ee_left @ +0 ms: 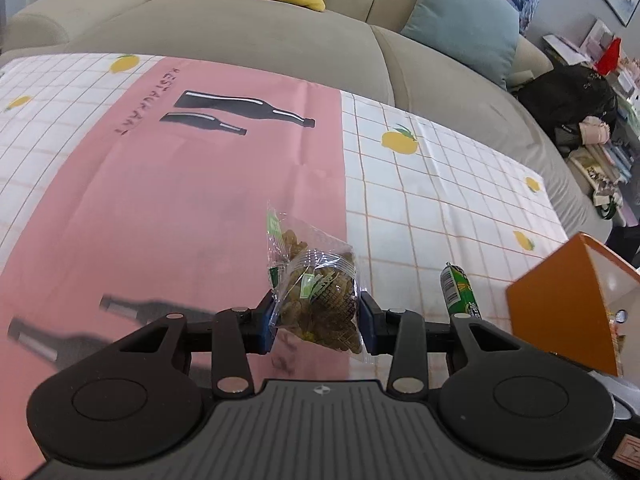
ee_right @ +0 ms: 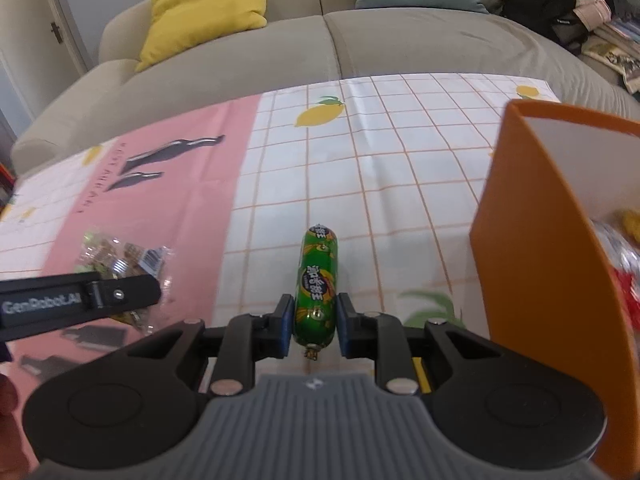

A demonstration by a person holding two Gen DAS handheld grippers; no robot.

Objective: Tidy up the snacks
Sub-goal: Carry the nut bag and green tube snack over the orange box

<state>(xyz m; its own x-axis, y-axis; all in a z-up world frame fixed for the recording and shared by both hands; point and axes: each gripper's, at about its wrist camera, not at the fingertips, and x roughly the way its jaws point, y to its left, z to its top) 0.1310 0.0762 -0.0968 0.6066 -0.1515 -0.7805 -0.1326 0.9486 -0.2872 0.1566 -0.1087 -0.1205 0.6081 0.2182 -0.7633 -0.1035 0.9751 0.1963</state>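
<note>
My left gripper (ee_left: 318, 322) is shut on clear packets of brownish snacks (ee_left: 320, 304), lifted above the pink part of the tablecloth; a second packet (ee_left: 292, 244) hangs onto the first. In the right wrist view the same packets (ee_right: 120, 258) show at the left behind the left gripper's black finger (ee_right: 80, 300). My right gripper (ee_right: 313, 326) is shut on a green wrapped sausage (ee_right: 318, 280), which points away over the white checked cloth. The sausage (ee_left: 460, 288) also shows in the left wrist view, beside the orange box (ee_left: 560, 304).
The orange box (ee_right: 532, 264) stands open at the right, with red and yellow packets inside. A table under a pink and white lemon-print cloth (ee_right: 380, 168) fills the middle. Behind it runs a beige sofa (ee_right: 320, 48) with yellow and blue cushions.
</note>
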